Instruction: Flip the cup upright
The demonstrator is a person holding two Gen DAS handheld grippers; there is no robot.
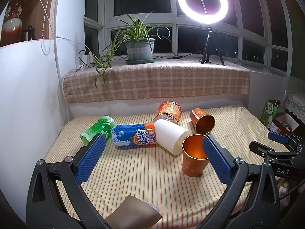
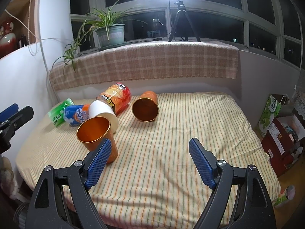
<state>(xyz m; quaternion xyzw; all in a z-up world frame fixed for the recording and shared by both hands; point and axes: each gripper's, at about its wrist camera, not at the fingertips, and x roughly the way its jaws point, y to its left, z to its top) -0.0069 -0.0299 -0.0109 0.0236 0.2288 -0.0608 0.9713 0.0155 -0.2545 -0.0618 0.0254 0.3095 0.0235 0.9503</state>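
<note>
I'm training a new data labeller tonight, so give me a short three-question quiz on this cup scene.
1. True or false: the nearer orange cup stands with its mouth up.
2. Which way does the farther orange cup lie? A) upright B) on its side, mouth toward the cameras C) mouth down
3. Fill in: both the left gripper and the right gripper are ____ and hold nothing.

Key: 1 true. 2 B. 3 open. The white cup, the blue bottle, the green bottle and the crisp can also lie on their sides on the striped cloth.
</note>
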